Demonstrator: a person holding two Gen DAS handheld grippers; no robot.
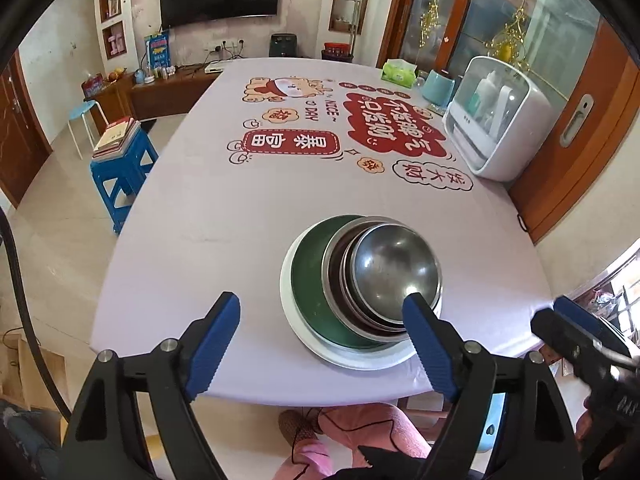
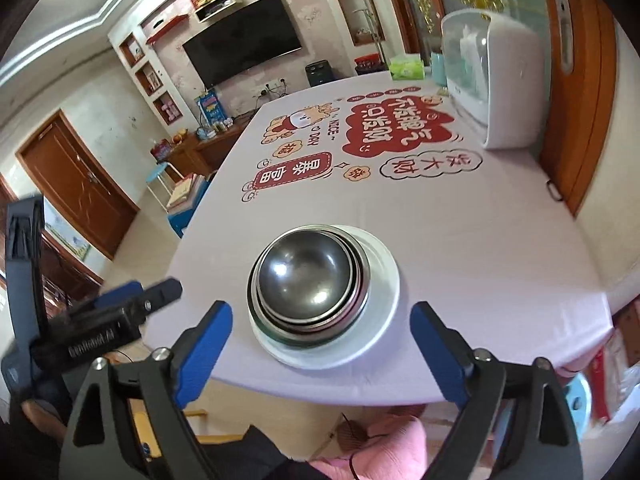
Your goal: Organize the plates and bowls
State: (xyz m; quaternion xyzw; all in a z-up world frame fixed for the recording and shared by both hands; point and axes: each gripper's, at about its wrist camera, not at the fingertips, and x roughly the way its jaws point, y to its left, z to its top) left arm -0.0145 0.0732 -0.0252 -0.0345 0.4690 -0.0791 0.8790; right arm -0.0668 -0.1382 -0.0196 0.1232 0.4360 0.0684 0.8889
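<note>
Both tongs are hanging spread wide and gripping nothing, the left tongs (image 1: 322,326) and the right tongs (image 2: 322,330) each facing the stack near the front edge of the desk (image 1: 208,216). The steel bowls (image 1: 394,276) are sitting nested on a green plate (image 1: 310,284), itself on a white plate (image 2: 382,276), so the stacking is looking finished or nearly so. Any next move is calling for a gentle rim pinch, since the bowls are sitting off-centre.

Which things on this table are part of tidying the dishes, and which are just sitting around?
Job: steel bowls, green plate, white plate, stacked together.

Lying about: tissue pack, blue cup, white appliance.
</note>
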